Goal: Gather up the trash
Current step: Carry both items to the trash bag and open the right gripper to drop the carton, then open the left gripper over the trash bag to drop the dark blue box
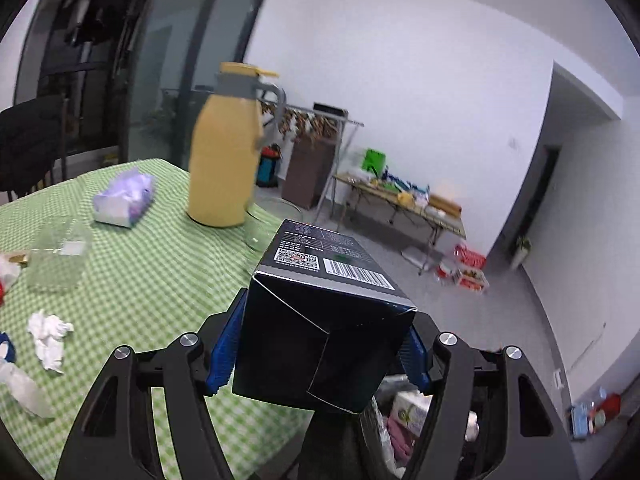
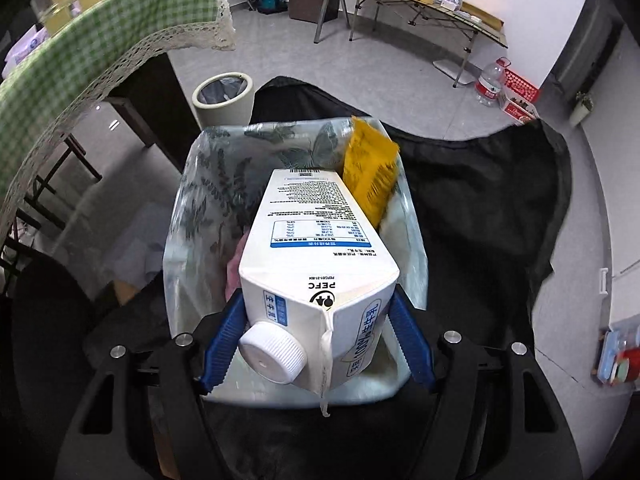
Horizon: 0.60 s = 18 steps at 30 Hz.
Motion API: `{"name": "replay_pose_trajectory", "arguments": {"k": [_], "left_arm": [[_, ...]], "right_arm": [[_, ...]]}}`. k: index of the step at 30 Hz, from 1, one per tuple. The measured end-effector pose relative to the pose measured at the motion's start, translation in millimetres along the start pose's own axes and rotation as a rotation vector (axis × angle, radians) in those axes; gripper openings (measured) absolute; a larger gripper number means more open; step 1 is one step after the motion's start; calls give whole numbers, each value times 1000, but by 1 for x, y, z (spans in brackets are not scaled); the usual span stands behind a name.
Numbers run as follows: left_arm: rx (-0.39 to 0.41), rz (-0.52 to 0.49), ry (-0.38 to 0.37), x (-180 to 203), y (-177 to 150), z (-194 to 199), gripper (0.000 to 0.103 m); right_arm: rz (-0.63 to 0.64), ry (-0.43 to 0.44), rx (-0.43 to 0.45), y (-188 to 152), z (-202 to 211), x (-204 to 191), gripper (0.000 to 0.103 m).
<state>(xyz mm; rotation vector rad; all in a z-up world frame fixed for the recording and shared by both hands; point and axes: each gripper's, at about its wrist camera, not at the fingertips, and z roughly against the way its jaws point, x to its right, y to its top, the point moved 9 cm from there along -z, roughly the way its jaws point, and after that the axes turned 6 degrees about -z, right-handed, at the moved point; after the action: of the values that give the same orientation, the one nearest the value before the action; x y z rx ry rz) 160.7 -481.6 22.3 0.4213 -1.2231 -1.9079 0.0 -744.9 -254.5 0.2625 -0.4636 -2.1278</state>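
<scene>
left gripper [image 1: 320,344]: clamped on a dark box [image 1: 320,320], blue pads pressed to both its sides, barcode face up. It's poking out over the near right edge of the table [image 1: 132,280].

right gripper [image 2: 318,340]: pointing steeply down, blue pads hugging both sides of a white milk carton [image 2: 320,264] with the screw cap [image 2: 273,352] nearest the camera. Looks pinched, not loose.

trash bag [image 2: 208,184]: leafy-print see-through bag, open mouth right under the carton. The carton's far end is already inside the opening.

yellow packet [image 2: 370,168]: standing in the bag at the far right, just beside the carton.

table stuff: green checked cloth, yellow thermos jug [image 1: 224,152] at the far side, purple tissue pack [image 1: 124,200] left of it, clear glass jar [image 1: 56,256] further left, crumpled white tissue [image 1: 48,338] near left.

small bin [image 2: 224,96]: pale round one on the floor beyond the bag, next to the table's lace-edged cloth.

background: folding table [image 1: 404,204] with clutter by the far wall, kinda blurry.
</scene>
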Motion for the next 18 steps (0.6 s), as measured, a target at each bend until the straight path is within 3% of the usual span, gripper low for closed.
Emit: {"name": "replay_pose_trajectory", "arguments": {"k": [9, 15, 18], "left_arm": [[-89, -70, -36, 41, -25, -36, 65], [-200, -125, -97, 80, -55, -76, 65], [-299, -120, -125, 95, -77, -102, 65]], "right_arm": [[-74, 49, 64, 68, -13, -3, 69], [-130, 71, 1, 102, -55, 3, 69], [-148, 88, -22, 109, -78, 8, 69]]}}
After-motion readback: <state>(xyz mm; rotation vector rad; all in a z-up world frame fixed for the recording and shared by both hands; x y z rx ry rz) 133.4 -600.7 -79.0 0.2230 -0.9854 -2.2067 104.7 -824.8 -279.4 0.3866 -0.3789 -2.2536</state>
